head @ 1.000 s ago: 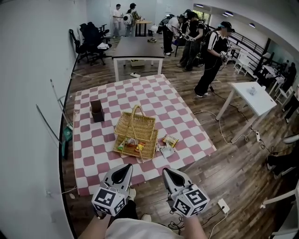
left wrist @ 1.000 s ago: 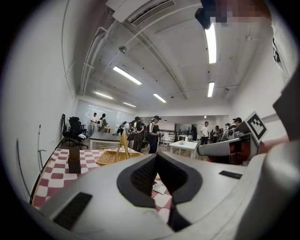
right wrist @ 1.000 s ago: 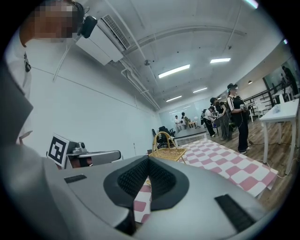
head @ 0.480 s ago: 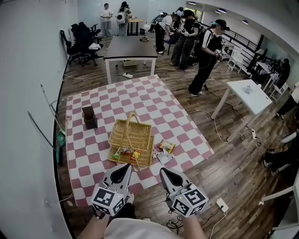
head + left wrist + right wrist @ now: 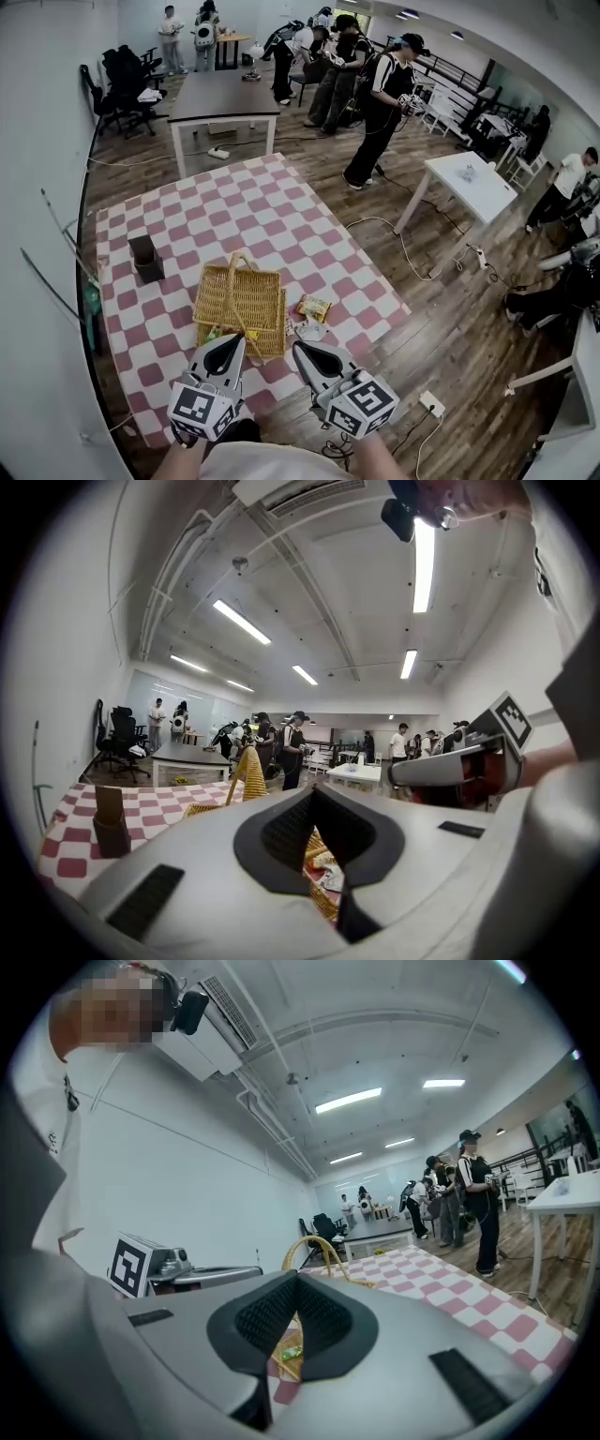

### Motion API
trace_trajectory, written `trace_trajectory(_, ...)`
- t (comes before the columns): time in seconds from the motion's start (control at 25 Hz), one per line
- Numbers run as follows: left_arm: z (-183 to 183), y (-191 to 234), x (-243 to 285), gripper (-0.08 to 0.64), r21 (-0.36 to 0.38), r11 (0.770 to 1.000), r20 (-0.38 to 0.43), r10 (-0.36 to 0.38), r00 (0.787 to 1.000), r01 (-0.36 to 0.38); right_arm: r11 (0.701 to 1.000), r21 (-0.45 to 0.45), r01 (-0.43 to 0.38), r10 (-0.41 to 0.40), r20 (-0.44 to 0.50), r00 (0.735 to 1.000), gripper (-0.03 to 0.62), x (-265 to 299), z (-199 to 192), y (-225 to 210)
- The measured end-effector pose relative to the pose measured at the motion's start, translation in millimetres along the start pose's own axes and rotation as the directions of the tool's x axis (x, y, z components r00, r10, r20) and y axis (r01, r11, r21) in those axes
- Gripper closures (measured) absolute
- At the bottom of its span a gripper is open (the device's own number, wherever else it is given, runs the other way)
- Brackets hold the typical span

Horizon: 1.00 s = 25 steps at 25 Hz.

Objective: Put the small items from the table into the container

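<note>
Checked cloth (image 5: pixel 309 234) on the floor (image 5: pixel 450 328) carries a basket (image 5: pixel 239 300), with snack packets (image 5: pixel 313 307) just right of it. They lie straight ahead of the right tool (image 5: pixel 302 348), the nearer one; the left tool (image 5: pixel 228 339) faces the basket. Both tools look closed, holding nothing.

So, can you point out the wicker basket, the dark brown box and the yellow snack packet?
wicker basket (image 5: pixel 240 298), head view, on its woven top.
dark brown box (image 5: pixel 143 255), head view, on its front side.
yellow snack packet (image 5: pixel 313 307), head view, on its middle.
</note>
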<state>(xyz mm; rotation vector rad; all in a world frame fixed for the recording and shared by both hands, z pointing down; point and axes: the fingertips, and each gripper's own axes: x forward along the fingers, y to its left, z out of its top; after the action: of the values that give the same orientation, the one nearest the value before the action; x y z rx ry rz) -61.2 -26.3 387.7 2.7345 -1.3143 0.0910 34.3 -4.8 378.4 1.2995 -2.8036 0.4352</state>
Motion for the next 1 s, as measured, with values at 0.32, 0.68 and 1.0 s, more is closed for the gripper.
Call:
trace_trajectory(0.32,13.6,41.2,-2.8,0.56,-0.023,1.0,0.034,0.014,0.999,-0.013,0.996,-0.041,-0.075,0.075,-0.001,0.997,0.578,40.8,7.6,20.6)
trace_trajectory(0.68,5.8,87.5,-10.0,0.56,-0.052,0.998,0.023,0.044,0.999,-0.043,0.995,-0.061,-0.082,0.085,0.039,0.996,0.578,75.0,27.9,19.3)
trace_trajectory(1.0,-7.0,105.3,-5.4,0.56,-0.075,0.997,0.004,0.036,0.999,-0.035,0.995,-0.053,-0.089,0.092,0.052,0.994,0.578,95.1,27.4,12.2)
